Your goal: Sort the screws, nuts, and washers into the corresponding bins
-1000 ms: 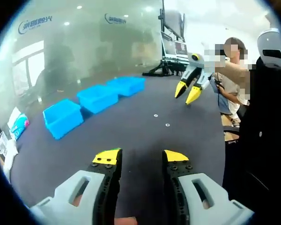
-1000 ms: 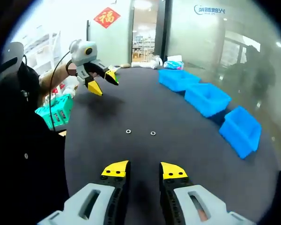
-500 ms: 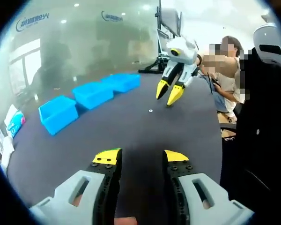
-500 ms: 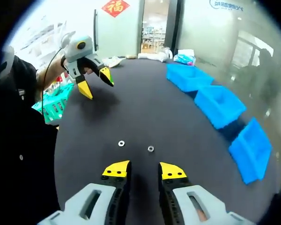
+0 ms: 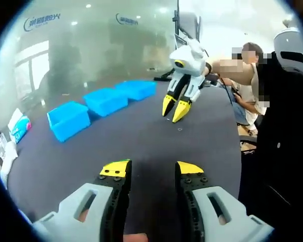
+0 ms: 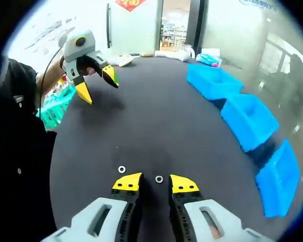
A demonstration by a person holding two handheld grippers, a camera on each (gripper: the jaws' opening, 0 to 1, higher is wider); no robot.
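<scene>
So in the right gripper view my right gripper (image 6: 155,184) has its yellow-tipped jaws apart with nothing between them, hanging low over the dark round table (image 6: 151,121). A small silver nut (image 6: 159,179) lies on the table right in the gap between the tips, though I can't tell if either tip is touching it. Just beside the left tip lies a small flat silver washer (image 6: 121,169). Further off, three bright blue plastic bins (image 6: 247,121) run in a row along the right edge of the table. At the far left my left gripper (image 6: 96,83) hangs in the air, well away from the small parts.

In the left gripper view the left gripper's own jaws (image 5: 151,169) are spread too, holding nothing, above bare table. Past them the right gripper (image 5: 174,108) points down at the tabletop, with one tiny silver part (image 5: 180,129) near its tips, too small to say which. The blue bins (image 5: 103,103) line up to the left.
</scene>
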